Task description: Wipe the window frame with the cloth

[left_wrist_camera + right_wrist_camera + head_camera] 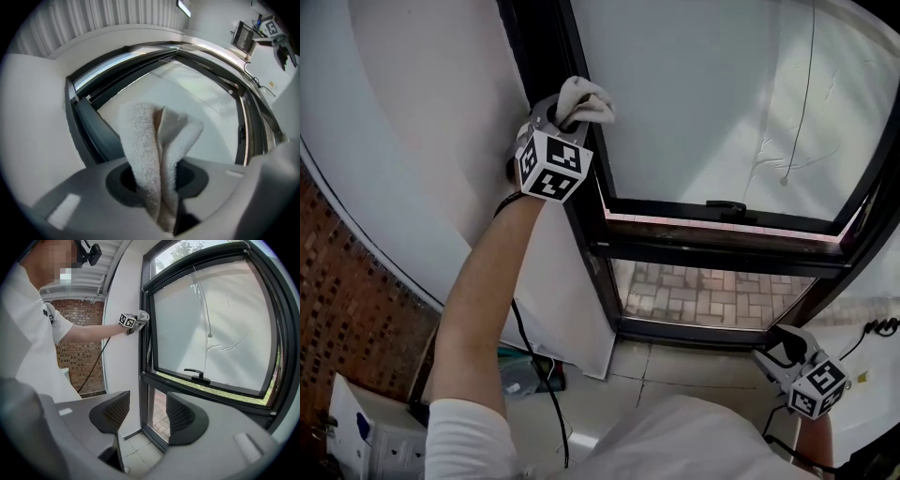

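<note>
A white terry cloth point(584, 100) is clamped in my left gripper point(565, 114), raised against the dark window frame point(546, 66) on its left upright. In the left gripper view the folded cloth point(158, 154) sticks out from between the shut jaws, with the frame's left upright point(89, 126) right behind it. My right gripper point(780, 349) hangs low at the bottom right, away from the window, open and empty. From the right gripper view, the left gripper point(137, 321) and cloth point(143, 315) show at the frame's point(144, 333) left edge.
A black window handle point(726, 207) sits on the lower sash rail. A white wall point(422, 141) lies left of the frame, with a brick wall point(342, 309) beyond. A black cable point(539, 375) hangs down to the tiled floor point(675, 380). A white box point(370, 431) stands at bottom left.
</note>
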`<action>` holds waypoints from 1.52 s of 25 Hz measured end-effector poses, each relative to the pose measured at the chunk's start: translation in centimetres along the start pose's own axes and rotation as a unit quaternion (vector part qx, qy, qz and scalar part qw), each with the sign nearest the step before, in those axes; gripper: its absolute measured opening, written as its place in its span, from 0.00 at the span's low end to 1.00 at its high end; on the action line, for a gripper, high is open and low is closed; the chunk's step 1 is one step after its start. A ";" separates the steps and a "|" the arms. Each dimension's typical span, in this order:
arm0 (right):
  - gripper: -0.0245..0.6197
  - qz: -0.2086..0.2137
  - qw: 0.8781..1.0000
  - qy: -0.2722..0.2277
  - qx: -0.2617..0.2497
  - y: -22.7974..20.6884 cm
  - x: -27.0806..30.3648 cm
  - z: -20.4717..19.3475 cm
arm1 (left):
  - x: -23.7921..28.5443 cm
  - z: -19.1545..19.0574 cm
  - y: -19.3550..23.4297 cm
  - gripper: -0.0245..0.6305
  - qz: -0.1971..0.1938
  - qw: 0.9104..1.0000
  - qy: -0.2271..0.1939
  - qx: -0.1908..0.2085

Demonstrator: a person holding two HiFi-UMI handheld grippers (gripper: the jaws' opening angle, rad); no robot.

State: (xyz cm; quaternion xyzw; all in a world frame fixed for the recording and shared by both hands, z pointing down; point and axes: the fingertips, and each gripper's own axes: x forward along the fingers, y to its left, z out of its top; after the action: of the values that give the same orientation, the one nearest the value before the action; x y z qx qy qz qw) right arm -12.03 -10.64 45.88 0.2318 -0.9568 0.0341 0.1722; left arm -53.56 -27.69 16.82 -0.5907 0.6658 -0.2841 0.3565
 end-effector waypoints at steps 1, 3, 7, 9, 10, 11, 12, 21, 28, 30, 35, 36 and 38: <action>0.42 -0.001 1.000 0.000 -0.002 0.0 -0.1 0.1 | -0.2 -0.8 -1.0 0.25 -0.002 1.000 0.000 -0.006; 0.42 -0.005 1.000 0.003 -0.004 -0.1 -0.3 0.2 | -0.5 -2.3 -2.9 0.25 -0.007 1.000 0.001 -0.018; 0.42 -0.009 1.000 0.013 -0.006 0.2 -0.8 0.1 | -1.4 -5.6 -7.2 0.25 -0.019 0.999 0.010 -0.040; 0.42 -0.009 1.000 0.020 -0.006 0.4 -0.8 0.0 | -2.0 -7.5 -9.4 0.25 -0.025 0.998 0.017 -0.055; 0.42 -0.008 1.000 0.023 -0.007 0.6 -0.9 -0.1 | -2.2 -8.4 -10.5 0.25 -0.027 0.997 0.022 -0.063; 0.42 -0.007 1.000 0.027 -0.008 0.8 -0.9 -0.1 | -2.5 -9.4 -11.6 0.25 -0.029 0.997 0.028 -0.071; 0.42 -0.006 0.999 0.031 -0.008 0.8 -0.9 -0.2 | -2.7 -10.4 -12.7 0.25 -0.031 0.996 0.033 -0.079; 0.42 -0.003 0.998 0.065 -0.016 1.0 -1.1 -0.5 | -4.5 -19.0 -20.9 0.25 -0.025 0.979 0.103 -0.173; 0.42 -0.003 0.997 0.079 0.000 0.6 -1.6 -1.8 | -5.7 -25.0 -26.6 0.25 -0.029 0.957 0.177 -0.229; 0.42 -0.004 0.997 0.082 0.006 0.3 -1.8 -2.2 | -5.9 -25.7 -27.5 0.25 -0.022 0.951 0.186 -0.248; 0.42 -0.009 0.996 0.083 0.022 -0.8 -2.4 -3.2 | -6.1 -25.5 -29.0 0.25 0.008 0.934 0.200 -0.296; 0.42 -0.011 0.996 0.082 0.025 -1.0 -2.6 -3.4 | -6.1 -25.2 -29.7 0.25 0.005 0.932 0.201 -0.300; 0.42 -0.015 0.996 0.080 0.031 -1.6 -3.0 -3.7 | -5.7 -24.1 -31.7 0.25 -0.007 0.932 0.201 -0.303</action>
State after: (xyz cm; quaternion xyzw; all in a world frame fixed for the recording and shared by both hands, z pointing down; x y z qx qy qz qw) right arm -7.60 -10.26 48.26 0.2478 -0.9350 0.0795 0.2411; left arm -54.32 -27.53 57.03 -0.6058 0.7737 -0.1847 0.0172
